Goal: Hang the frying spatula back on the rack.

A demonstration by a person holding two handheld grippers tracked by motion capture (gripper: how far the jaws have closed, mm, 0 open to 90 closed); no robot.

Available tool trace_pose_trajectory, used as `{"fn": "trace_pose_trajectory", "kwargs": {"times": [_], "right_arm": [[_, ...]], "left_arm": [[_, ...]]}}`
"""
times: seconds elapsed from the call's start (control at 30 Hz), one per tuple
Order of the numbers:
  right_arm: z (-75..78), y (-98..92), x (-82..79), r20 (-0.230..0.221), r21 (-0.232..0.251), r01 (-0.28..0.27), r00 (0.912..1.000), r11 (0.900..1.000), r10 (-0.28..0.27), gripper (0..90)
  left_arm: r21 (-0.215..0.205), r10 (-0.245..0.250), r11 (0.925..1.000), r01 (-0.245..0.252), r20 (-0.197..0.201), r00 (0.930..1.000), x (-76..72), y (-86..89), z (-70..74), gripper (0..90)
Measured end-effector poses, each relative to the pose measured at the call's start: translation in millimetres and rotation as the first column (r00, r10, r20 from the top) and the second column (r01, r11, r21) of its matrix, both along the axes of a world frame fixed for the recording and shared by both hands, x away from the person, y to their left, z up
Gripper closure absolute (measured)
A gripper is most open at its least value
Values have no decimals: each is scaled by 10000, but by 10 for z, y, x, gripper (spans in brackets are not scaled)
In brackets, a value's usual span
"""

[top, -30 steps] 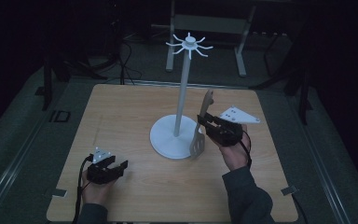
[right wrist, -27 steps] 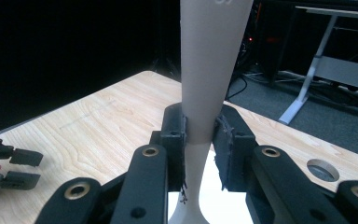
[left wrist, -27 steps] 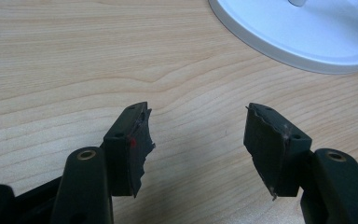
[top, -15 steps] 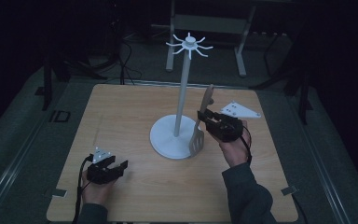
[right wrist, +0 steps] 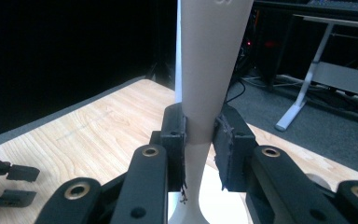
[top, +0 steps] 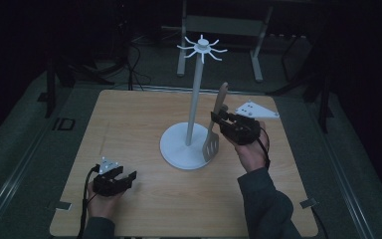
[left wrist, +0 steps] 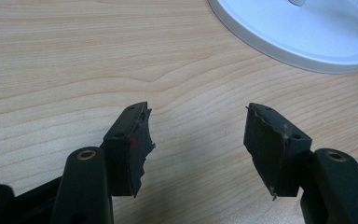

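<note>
The pale wooden table (top: 129, 129) is seen under a tall white hook stand with a round base (top: 193, 119), whose ring of hooks at the top is bare. Against the frames from a second ago, almost nothing is found changed: the beige slotted spatula (top: 214, 129) is kept upright just beside the stand's pole, blade down over the base. It is pinched at its handle (right wrist: 205, 93) by the right gripper (top: 218, 119). A pause before the lift toward the hooks is suggested. The left gripper (left wrist: 198, 140) is rested on the table near the front edge, its jaws spread with nothing between them.
</note>
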State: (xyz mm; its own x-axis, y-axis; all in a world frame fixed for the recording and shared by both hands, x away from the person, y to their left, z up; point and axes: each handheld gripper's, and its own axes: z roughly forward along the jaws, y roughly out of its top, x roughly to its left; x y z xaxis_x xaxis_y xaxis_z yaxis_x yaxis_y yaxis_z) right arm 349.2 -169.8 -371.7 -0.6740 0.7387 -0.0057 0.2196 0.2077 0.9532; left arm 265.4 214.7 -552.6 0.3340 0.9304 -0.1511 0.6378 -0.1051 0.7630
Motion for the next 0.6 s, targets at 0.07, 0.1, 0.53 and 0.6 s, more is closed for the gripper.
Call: {"fn": "trace_pose_trajectory", "kwargs": {"times": [0.07,0.1,0.53,0.6], "right_arm": [[25,5,7,37,34,5,10000,10000,-5,748],[42,10,12,47,68,1,10000,10000,-2,748],[165,38,51,106,391,64,9999,9992,-68,748],[183,43,54,128,453,49,9999,9990,-55,748]], "left_arm": [[2,-1,10000,1,-1,10000,0,-2,-1,406],[4,-5,10000,5,-3,10000,0,-1,0,406],[-27,16,10000,-16,7,10000,-3,8,6,406],[-37,10,10000,-10,0,10000,-3,7,6,406]]}}
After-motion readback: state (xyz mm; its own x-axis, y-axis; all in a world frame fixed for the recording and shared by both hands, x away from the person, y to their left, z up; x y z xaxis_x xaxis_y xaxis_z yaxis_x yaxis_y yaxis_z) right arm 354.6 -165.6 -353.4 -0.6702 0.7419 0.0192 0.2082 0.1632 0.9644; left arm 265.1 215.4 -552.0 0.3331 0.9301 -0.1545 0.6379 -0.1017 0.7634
